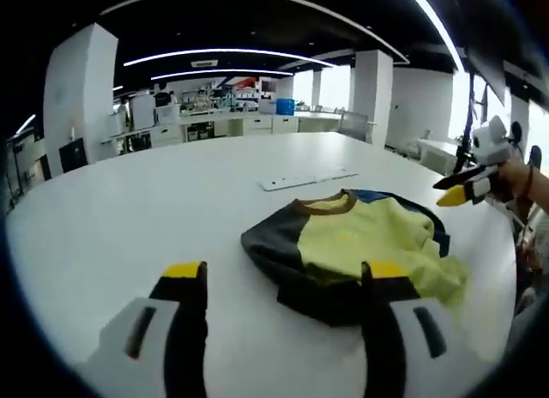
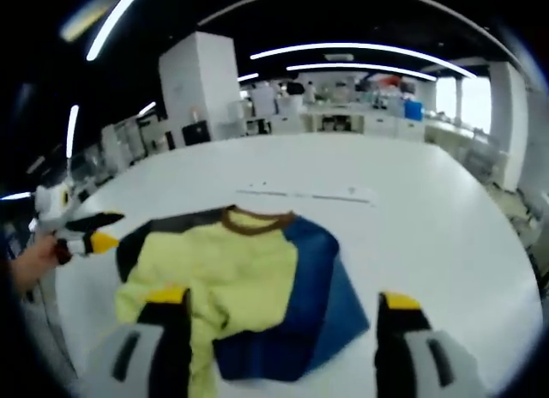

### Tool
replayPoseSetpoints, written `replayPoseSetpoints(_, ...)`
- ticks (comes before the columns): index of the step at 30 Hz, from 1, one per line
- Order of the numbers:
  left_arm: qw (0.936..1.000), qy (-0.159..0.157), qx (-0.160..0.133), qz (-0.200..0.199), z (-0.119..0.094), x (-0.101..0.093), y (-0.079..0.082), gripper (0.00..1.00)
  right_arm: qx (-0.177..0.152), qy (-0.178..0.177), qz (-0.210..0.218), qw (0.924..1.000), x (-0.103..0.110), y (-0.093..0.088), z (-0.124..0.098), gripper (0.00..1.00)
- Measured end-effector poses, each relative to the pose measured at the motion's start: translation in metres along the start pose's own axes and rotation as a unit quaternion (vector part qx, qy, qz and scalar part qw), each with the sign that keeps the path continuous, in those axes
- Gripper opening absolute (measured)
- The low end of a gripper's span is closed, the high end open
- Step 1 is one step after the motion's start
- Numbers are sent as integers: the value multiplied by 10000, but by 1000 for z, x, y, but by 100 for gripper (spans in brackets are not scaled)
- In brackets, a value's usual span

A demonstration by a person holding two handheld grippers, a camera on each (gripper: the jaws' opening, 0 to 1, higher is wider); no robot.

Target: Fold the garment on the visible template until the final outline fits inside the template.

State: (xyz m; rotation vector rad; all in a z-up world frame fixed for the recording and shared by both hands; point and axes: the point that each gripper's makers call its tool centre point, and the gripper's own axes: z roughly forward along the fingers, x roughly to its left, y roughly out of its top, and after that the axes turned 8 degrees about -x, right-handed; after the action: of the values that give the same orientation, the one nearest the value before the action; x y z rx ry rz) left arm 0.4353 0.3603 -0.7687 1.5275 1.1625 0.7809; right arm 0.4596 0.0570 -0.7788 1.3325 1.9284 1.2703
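Note:
A crumpled shirt point(image 1: 352, 239) lies on the white table point(image 1: 129, 209), with a yellow front, a brown collar, one dark sleeve and one blue sleeve. My left gripper point(image 1: 285, 274) hovers open just short of its near edge, with nothing between the jaws. In the right gripper view the same shirt point(image 2: 244, 274) spreads out with the blue part to the right. My right gripper point(image 2: 283, 299) is open over its near hem and holds nothing. Each gripper shows in the other's view, held by a hand: the right gripper point(image 1: 467, 190) beside the shirt, the left gripper point(image 2: 90, 231) at its dark sleeve.
A thin white strip point(image 1: 304, 179) lies flat on the table beyond the collar, and is also the strip point(image 2: 304, 194) in the right gripper view. The round table edge point(image 2: 515, 269) curves close by. Desks, shelves and pillars stand far behind.

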Motion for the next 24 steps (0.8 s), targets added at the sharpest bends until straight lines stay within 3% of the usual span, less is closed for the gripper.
replayPoseSetpoints(5, 9998, -46, -46, -212, -7, -12, -4, 69, -23, -289, 95, 9995, -6, -14, -10, 82)
replayPoseSetpoints(15, 9989, 62, -91, -452, -10, -28, -16, 61, 86, -479, 277, 9984, 3, -46, -20, 64)
replayPoseSetpoints(20, 9986, 88, -97, -511, -8, -38, -23, 55, 60, -680, 576, 9960, 8, -59, -24, 53)
replayPoseSetpoints(24, 9986, 134, -34, -502, -7, -44, -30, 48, 62, -836, 550, 9950, 9, -66, -25, 45)
